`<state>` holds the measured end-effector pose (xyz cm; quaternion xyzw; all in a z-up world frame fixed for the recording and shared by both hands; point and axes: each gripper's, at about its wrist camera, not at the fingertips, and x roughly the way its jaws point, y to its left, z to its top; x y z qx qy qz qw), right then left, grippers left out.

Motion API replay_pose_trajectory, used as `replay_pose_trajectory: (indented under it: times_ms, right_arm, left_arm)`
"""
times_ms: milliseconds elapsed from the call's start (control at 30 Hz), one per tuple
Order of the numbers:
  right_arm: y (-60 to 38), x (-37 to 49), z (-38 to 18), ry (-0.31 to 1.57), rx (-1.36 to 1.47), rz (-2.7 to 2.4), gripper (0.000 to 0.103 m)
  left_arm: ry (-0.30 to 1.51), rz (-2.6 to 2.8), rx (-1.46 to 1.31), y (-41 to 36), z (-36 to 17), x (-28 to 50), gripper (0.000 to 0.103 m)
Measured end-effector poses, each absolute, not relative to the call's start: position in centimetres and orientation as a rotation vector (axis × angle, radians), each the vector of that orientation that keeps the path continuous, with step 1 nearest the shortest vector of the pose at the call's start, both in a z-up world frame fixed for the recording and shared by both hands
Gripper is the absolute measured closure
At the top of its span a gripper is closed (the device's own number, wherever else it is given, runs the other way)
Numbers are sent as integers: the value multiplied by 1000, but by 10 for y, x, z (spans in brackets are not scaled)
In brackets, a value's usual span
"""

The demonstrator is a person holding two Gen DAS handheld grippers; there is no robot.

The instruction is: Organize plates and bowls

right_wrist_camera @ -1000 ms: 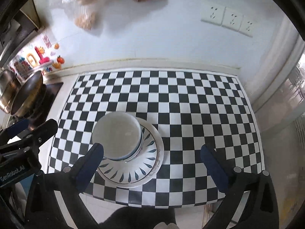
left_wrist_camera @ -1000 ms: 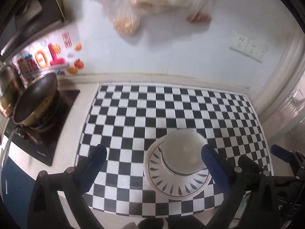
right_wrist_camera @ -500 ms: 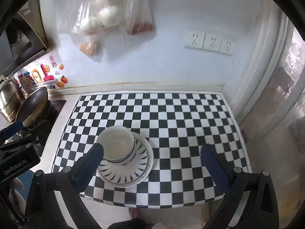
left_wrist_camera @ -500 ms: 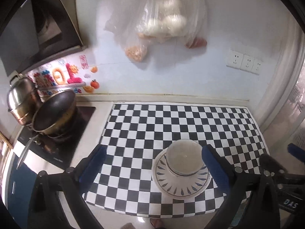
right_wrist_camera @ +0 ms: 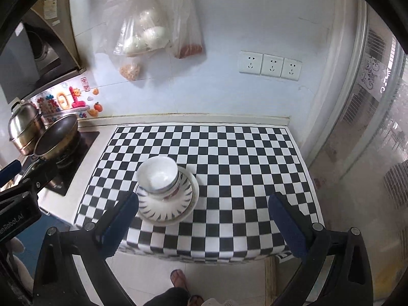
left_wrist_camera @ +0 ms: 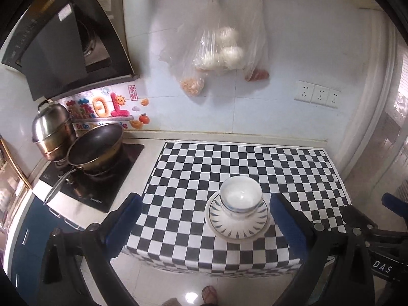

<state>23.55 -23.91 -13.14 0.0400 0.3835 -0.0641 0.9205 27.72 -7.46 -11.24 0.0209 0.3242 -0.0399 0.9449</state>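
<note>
**Ana:** With both grippers held back over the floor, this looks like the wrap-up: the bowl (left_wrist_camera: pixel 241 195) sits nested on the plate (left_wrist_camera: pixel 238 225), and that stack rests on the checkered mat (left_wrist_camera: pixel 229 163) near its front edge.

**Ben:** Jaws?

**Ana:** Left gripper (left_wrist_camera: pixel 204 225) spread wide, gripping nothing; right gripper (right_wrist_camera: pixel 203 219) the same, wide and empty. In the left view the stack sits between the tips, toward two o'clock; in the right view it's at ten o'clock.

**Ben:** Anything in the bowl?

**Ana:** Bare white inside, as far as I can tell. The pan (left_wrist_camera: pixel 95 148) on the stove also looks empty; the steel pot (left_wrist_camera: pixel 51 130) is lidded.

**Ben:** Next move?

**Ana:** Probably none. I see no loose dishes.
</note>
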Motion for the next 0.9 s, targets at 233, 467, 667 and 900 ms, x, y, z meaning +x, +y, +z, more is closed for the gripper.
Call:
replay_pose_trajectory:
  times_ms: [233, 467, 667, 900]
  right_arm:
    - [-228, 179, -109, 738, 68, -145, 0]
    - [-212, 130, -94, 704, 85, -172, 0]
    - [-183, 84, -83, 676, 97, -204, 0]
    - [-148, 17, -67, 634, 112, -257, 0]
  left_arm:
    - [629, -95, 46, -69, -98, 233, 0]
    - [589, -115, 57, -50, -86, 190, 0]
    - [572, -150, 82, -28, -81, 153, 0]
    - [553, -183, 97, 5, -73, 105, 0]
